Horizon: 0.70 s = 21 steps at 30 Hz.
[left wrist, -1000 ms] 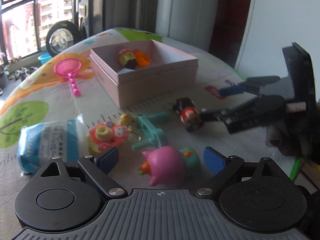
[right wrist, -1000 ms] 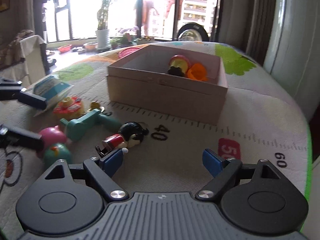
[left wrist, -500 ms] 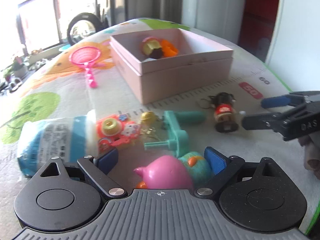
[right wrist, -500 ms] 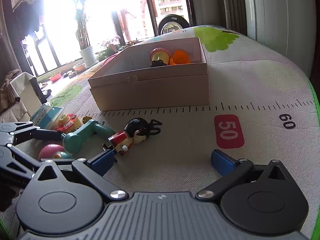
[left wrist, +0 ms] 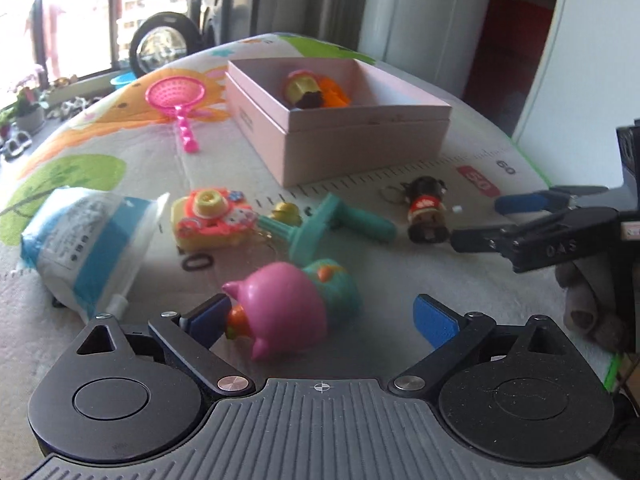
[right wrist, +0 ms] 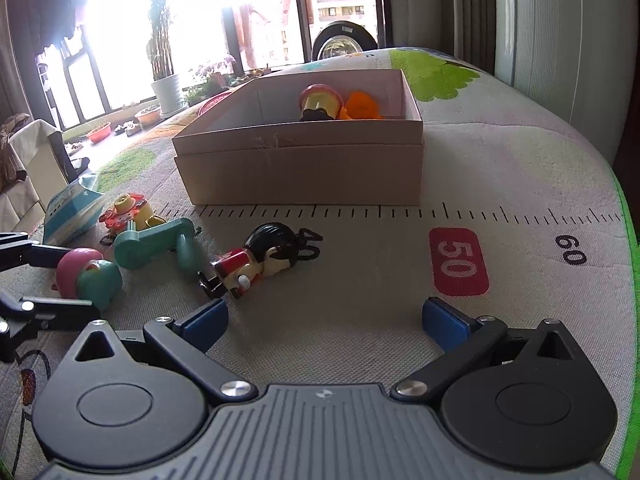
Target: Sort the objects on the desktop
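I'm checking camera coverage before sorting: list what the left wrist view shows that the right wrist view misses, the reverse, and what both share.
Left wrist only: the pink strainer's handle and a black hair tie on the mat.

Right wrist only: the potted plant by the window.

Both: the pink box, the black-haired figure, the teal toy and the pink pig toy.

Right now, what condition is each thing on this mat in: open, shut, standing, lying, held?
Pink box: open, no lid on, two toys inside.
Doll figure: lying down, unheld.
Pink pig toy: tipped over between the open left gripper fingers, not gripped.
Teal toy: lying flat.
Blue packet: lying on its side.
Right gripper: open, empty.
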Tool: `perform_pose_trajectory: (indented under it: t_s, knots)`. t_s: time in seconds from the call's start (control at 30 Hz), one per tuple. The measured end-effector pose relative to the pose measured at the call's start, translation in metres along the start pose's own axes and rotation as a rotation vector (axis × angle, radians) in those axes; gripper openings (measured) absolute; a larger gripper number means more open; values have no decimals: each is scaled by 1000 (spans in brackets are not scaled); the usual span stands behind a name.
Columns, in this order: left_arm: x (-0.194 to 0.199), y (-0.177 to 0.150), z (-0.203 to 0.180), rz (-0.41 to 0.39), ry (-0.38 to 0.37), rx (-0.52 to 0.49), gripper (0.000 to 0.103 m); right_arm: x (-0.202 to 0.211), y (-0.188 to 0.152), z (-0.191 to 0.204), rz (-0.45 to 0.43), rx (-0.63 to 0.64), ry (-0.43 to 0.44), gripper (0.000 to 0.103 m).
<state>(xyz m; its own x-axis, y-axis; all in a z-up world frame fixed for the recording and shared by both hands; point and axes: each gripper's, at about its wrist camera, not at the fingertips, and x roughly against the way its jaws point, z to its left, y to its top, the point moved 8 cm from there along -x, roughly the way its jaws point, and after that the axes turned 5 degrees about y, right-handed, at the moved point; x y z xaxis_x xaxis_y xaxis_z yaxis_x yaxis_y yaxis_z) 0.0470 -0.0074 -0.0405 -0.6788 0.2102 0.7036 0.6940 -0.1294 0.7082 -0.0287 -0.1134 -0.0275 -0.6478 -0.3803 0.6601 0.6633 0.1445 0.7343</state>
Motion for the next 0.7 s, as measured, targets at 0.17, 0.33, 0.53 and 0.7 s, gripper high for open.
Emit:
perform_pose_trajectory:
  t_s: [0.17,0.33,0.53,0.7]
  knots:
    - [-9,2,-10,-9,23,-8,101,4,0,-3,-19,-26,17,103]
    - [-10,2,-31,-9,-71,-54,101,10,1,-15,-60,-107,6,103]
    - [3,-11,-55,-8,-149,-145,101,12,2,-20,-74,-141,2,103]
    - [-9,2,-45,5,-74,-44,101,14,2,-23,-88,-162,4,103]
